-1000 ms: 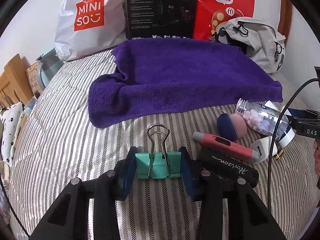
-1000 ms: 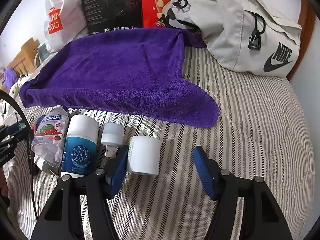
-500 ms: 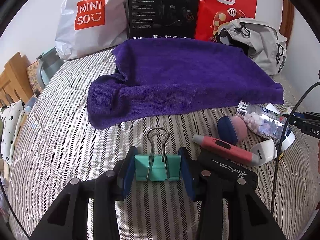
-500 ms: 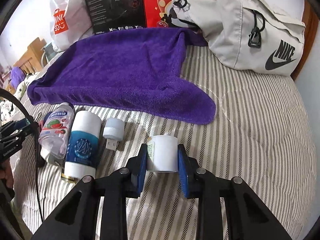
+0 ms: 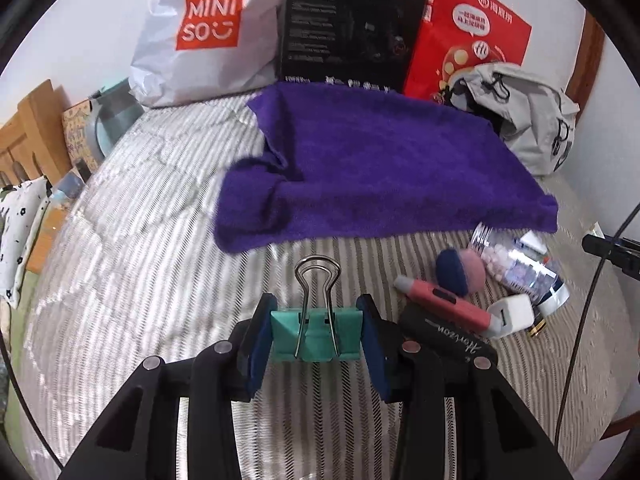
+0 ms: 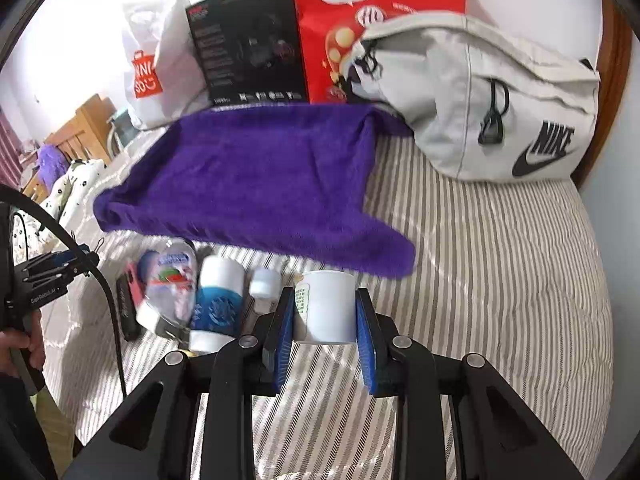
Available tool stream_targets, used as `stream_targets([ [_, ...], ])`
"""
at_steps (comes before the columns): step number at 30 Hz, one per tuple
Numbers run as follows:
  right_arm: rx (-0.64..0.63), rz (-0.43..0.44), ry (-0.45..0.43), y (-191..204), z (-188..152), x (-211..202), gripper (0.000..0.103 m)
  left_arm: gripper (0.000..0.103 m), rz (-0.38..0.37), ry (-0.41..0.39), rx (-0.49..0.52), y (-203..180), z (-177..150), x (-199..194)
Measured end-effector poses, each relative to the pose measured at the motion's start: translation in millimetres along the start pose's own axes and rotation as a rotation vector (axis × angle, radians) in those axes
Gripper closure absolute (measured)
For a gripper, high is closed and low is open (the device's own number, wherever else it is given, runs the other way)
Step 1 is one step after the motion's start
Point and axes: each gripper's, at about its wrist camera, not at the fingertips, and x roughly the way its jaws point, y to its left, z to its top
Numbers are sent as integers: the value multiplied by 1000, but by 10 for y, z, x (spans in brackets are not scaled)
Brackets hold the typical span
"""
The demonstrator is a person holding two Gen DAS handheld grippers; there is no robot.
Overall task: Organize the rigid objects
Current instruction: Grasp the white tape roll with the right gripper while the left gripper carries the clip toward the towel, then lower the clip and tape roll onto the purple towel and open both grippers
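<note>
Left wrist view: left gripper (image 5: 316, 330) pinches a teal binder clip (image 5: 316, 338), wire handles pointing far, above the striped bed cover (image 5: 132, 264). Purple towel (image 5: 384, 172) lies farther off. To the right, near each other: black case (image 5: 444, 330), pink pen (image 5: 444, 298), round sponge (image 5: 460, 266), white plug (image 5: 512, 314), clear bottle (image 5: 508, 262).

Right wrist view: right gripper (image 6: 325, 322) clamps a white jar (image 6: 326, 306) between its blue pads, just near of the towel's edge. Left of it a small white cap (image 6: 265, 283), then a blue-and-white bottle (image 6: 218, 304). Grey bag (image 6: 492, 100) far right.
</note>
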Motion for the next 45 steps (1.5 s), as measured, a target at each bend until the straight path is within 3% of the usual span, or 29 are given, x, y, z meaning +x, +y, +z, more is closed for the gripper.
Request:
stream_targets([
  [7, -15, 22, -35, 33, 301, -67, 74, 64, -11, -58, -18, 38, 384, -216],
  [13, -36, 22, -61, 1, 649, 74, 74, 64, -31, -82, 0, -47, 875, -162],
  [22, -10, 37, -32, -164, 1110, 592, 74, 64, -47, -64, 27, -233, 1418, 366],
  [29, -32, 63, 12, -78, 1467, 1133, 74, 64, -51, -23, 35, -320, 1676, 849],
  [37, -53, 36, 93, 27, 1705, 1680, 74, 64, -38, 42, 43, -334, 1832, 1329],
  [45, -61, 37, 133, -1, 1692, 1847, 74, 64, -20, 103, 61, -361, 1887, 1586],
])
